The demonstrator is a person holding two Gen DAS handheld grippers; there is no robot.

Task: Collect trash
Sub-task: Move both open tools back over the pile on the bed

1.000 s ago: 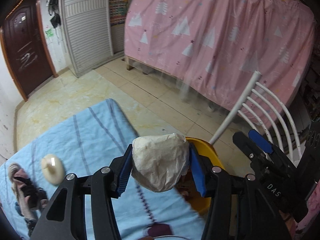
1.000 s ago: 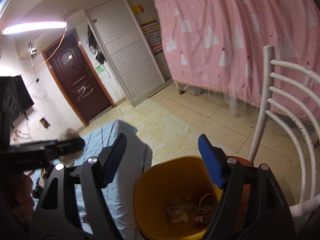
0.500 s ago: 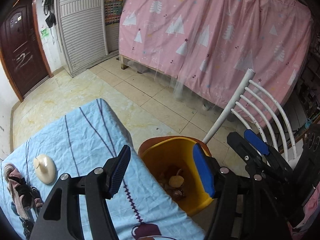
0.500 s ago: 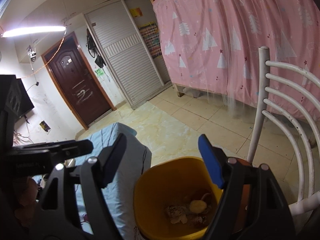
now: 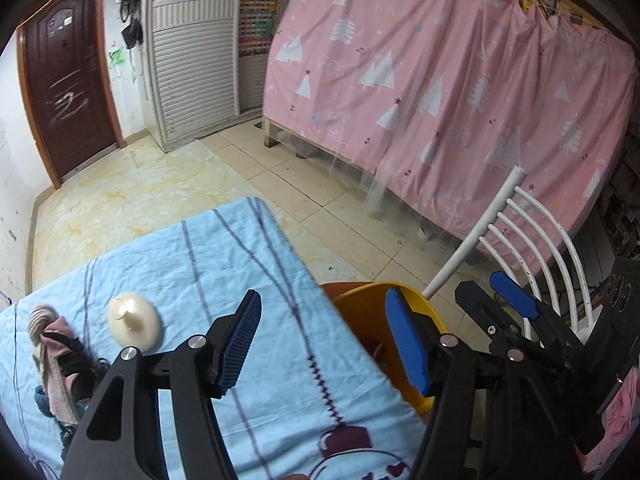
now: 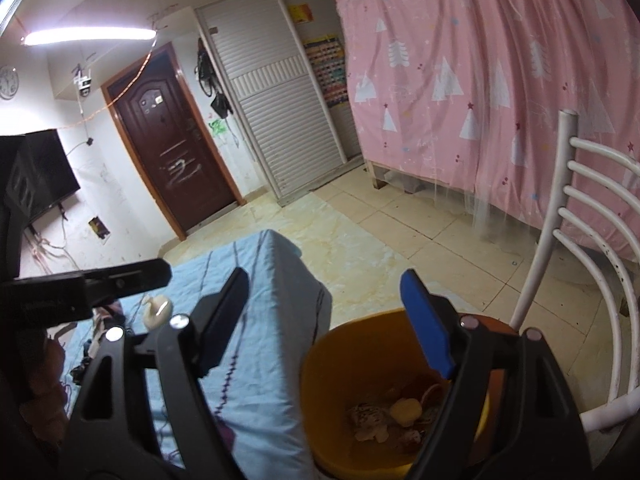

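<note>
Blue-padded left gripper tilted down, jaws apart, empty.

bin right of table | chair behind bin

The left tool is seen at lower centre, its blue pads apart with nothing between them. A yellow bin is partly hidden behind its right pad. A cream dome-shaped object is seen at lower left on the blue-sheeted counter. The right tool is seen at right.
</note>
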